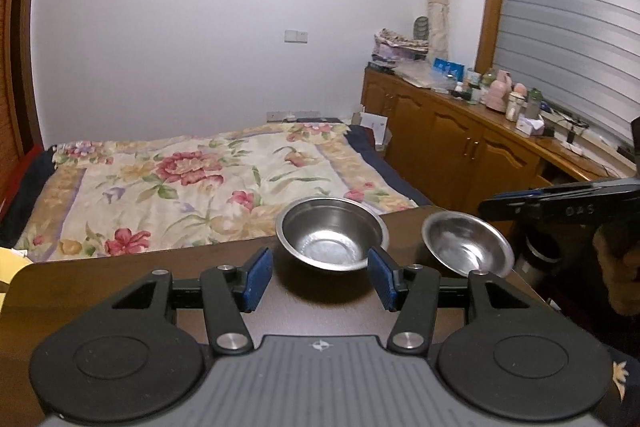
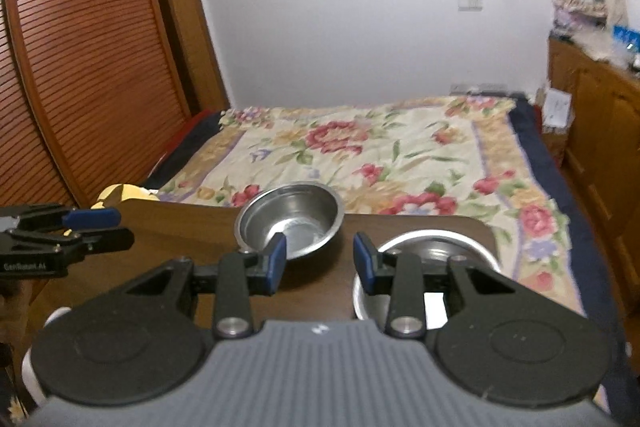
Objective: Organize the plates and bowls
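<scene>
Two steel bowls stand on a dark brown table (image 1: 120, 287). The deeper bowl (image 1: 332, 239) sits just past my left gripper (image 1: 320, 279), which is open with nothing between its blue pads. The shallower bowl (image 1: 468, 245) rests near the table's right edge, beyond the right finger. In the right wrist view the deep bowl (image 2: 290, 223) lies behind the left finger of my right gripper (image 2: 320, 263), which is open and empty. The other bowl (image 2: 436, 247) is partly hidden by its right finger. Each gripper shows in the other's view: the right gripper (image 1: 492, 205), the left gripper (image 2: 116, 229).
A bed with a floral cover (image 1: 200, 179) runs beyond the table's far edge. A wooden cabinet (image 1: 460, 143) crowded with bottles lines the right wall. Louvred wardrobe doors (image 2: 80, 67) stand at the left. A hand (image 1: 616, 259) holds the right gripper.
</scene>
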A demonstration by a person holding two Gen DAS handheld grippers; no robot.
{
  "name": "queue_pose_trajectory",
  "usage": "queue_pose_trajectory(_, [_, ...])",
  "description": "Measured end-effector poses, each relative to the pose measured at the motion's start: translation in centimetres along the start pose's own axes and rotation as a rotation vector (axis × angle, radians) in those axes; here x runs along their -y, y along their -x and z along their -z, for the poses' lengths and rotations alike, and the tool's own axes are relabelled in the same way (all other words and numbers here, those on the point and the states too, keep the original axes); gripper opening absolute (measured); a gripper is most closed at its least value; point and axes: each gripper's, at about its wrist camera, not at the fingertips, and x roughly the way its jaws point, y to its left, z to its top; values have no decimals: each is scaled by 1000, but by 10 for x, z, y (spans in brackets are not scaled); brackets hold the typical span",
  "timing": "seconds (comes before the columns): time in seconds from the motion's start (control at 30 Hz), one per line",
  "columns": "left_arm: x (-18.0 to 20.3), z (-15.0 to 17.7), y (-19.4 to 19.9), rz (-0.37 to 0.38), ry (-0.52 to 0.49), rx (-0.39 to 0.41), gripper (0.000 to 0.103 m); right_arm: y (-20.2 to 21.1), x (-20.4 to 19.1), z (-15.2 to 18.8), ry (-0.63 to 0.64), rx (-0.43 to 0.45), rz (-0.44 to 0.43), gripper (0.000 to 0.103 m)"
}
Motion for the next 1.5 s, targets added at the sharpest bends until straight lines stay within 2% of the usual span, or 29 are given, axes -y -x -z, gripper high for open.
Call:
queue_pose_trajectory(0.33, [-16,-14,-63,-27,49,-91,51,-72,14,-19,-14,-127,-27,38])
queue_pose_trajectory(0.53, [-19,-14,-91,-21,61,-131,49,-99,19,-21,-44,-193,-52,38])
queue_pose_trajectory(0.6, [-21,-13,-99,-14,71,-144,49,-105,21,-22,-63,-212,-89,38])
queue_pose_trajectory(0.77, [-26,-7,-114,4,117,-174,45,-116,21,-19,-60,-236,-75,38])
queue_pose_trajectory(0.93, [-28,-8,-123,10,136,-188,41,-123,19,-20,-55,-251,-72,37])
queue_pose_trajectory(1.0, [-29,-6,-125,15,140,-197,27,-126,18,-21,-52,-257,-74,37])
queue_pose_trajectory(1.03, [-30,-6,-126,17,141,-201,24,-127,18,-21,-54,-261,-78,36])
queue_pose_trajectory(1.1, [-31,-7,-124,15,146,-202,23,-129,17,-21,-53,-269,-82,35])
queue_pose_trajectory(1.3, [-31,-6,-123,10,143,-204,23,-133,13,-17,-44,-286,-87,23])
queue_pose_trajectory(1.5, [-30,-4,-121,3,136,-207,22,-132,11,-14,-45,-297,-104,22])
